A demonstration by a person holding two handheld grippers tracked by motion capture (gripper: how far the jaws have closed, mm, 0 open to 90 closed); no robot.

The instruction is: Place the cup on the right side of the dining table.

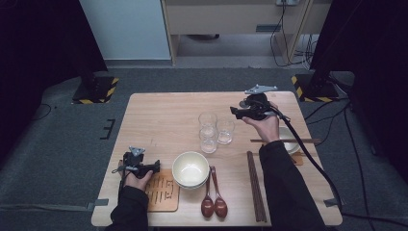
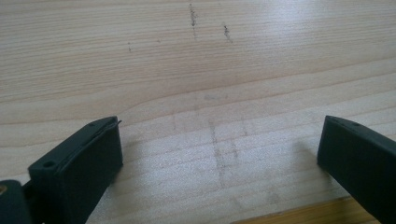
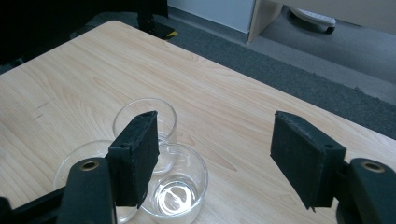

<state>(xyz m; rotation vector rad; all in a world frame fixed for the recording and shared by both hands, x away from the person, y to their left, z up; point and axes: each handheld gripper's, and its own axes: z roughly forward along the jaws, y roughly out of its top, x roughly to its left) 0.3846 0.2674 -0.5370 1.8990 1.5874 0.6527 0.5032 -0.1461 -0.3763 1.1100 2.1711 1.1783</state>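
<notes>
target: three clear glasses [image 1: 215, 131] in a tight cluster mid-counter, a bit toward the right half, well apart from every edge. In the right tool's view all three sit just below/ahead of the jaws.
nearest glass: the one [image 3: 175, 189] closest to the right tool, touching or almost touching its neighbours; can't tell which.
right tool [image 1: 234, 111]: released, jaws wide, nothing between them; hovers above the counter just far-side/right of the cluster, pointing at it.
left tool [image 1: 157, 167]: released, jaws apart over bare wood [image 2: 205, 93], nothing gripped; sits near the front-left corner, by a wooden mat [image 1: 162, 192].
handling (judgement): looks empty, thin-walled, so light but fragile; stiff, no give. Smooth glass = slippery under the pads; squeeze firm, not hard.
where to grip (judgement): straddle the wall, one pad inside the rim, one outside, or span the whole body if the jaws clear it. Mid-height is better than the very lip, less tipping.
risk (judgement): neighbours are so close that the outer pad could knock one over; come in from the free side, lift straight up.
other stuff: bowl [image 1: 190, 168] near the front edge, two spoons [image 1: 214, 202] right of it, chopsticks [image 1: 256, 185] toward the front-right corner; none in the way.
</notes>
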